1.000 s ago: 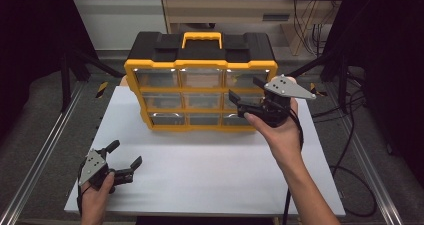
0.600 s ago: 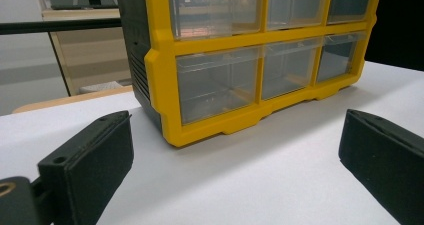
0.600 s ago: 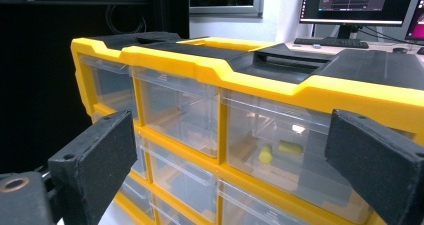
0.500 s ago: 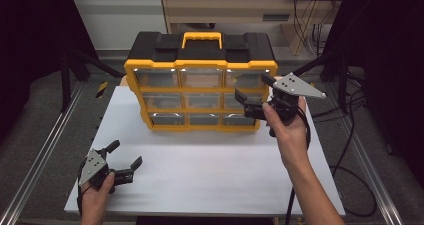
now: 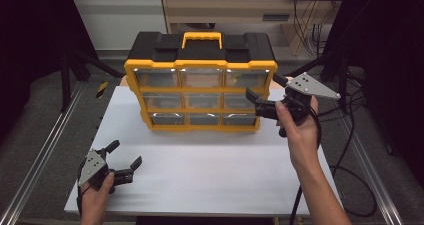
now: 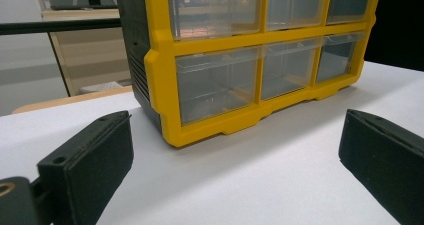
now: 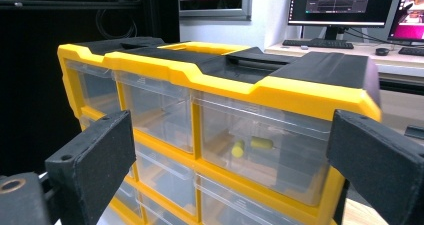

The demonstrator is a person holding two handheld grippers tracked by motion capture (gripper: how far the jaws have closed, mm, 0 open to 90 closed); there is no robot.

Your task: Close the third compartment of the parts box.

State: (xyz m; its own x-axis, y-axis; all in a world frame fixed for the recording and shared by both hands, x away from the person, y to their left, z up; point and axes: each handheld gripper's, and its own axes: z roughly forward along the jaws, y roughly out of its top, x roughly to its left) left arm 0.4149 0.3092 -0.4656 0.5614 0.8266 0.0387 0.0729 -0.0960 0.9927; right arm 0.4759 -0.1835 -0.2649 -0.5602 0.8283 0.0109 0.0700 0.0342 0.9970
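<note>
The right gripper [image 5: 260, 101], jaws wide apart and just opened with nothing between them, hovers at the right end of a yellow-and-black drawer cabinet [image 5: 200, 80] standing at the back of the white table [image 5: 210, 170]. Two small yellow pieces [image 7: 251, 145] lie in its top drawer [image 7: 260, 152]. The left gripper [image 5: 122, 157], jaws also apart and empty, rests near the table's front left corner.

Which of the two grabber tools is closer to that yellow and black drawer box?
The right gripper. Its open jaws are at the right end of the drawer box, level with the middle row. The left gripper is open too and sits near the table's front left corner, well short of the box.
</note>
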